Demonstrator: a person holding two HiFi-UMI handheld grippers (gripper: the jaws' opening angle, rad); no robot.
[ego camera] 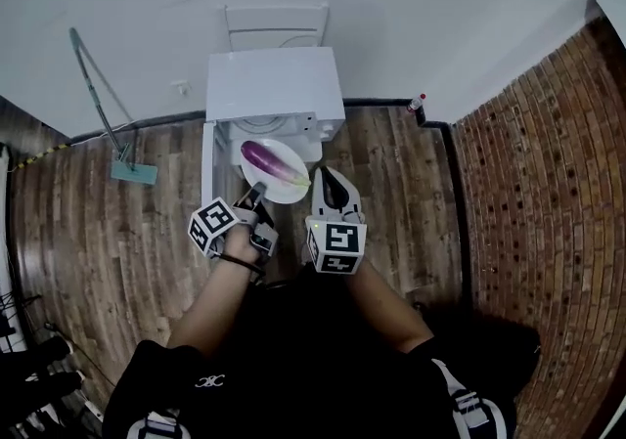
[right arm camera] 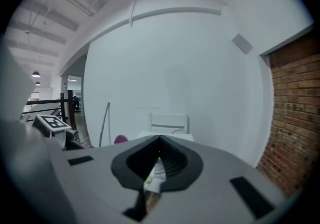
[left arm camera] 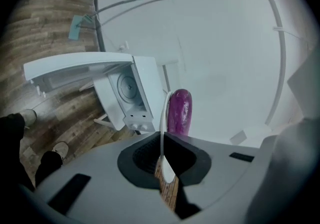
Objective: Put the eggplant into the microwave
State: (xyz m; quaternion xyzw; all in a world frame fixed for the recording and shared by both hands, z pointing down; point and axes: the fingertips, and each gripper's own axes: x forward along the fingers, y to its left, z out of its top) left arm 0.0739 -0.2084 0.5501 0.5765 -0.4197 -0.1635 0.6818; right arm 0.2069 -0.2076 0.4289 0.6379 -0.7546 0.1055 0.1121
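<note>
A purple eggplant (ego camera: 272, 162) (left arm camera: 180, 111) lies on a white plate (ego camera: 286, 197) held in the air just in front of the white microwave (ego camera: 274, 85) (left arm camera: 131, 91). The microwave's door (left arm camera: 80, 66) hangs open, showing the cavity. My left gripper (ego camera: 256, 191) (left arm camera: 162, 140) is shut on the plate's near rim (left arm camera: 164, 118), seen edge-on between the jaws. My right gripper (ego camera: 321, 173) (right arm camera: 159, 140) hovers at the plate's right edge, jaws shut with nothing in them. In the right gripper view the eggplant (right arm camera: 120, 139) peeks over the left jaw.
The microwave stands on a low white stand (ego camera: 207, 168) against the white wall, with a white chair back (ego camera: 276, 26) behind it. A mop (ego camera: 110, 119) leans at the left. A brick wall (ego camera: 548, 193) closes the right side, and a small bottle (ego camera: 419, 102) stands on the floor.
</note>
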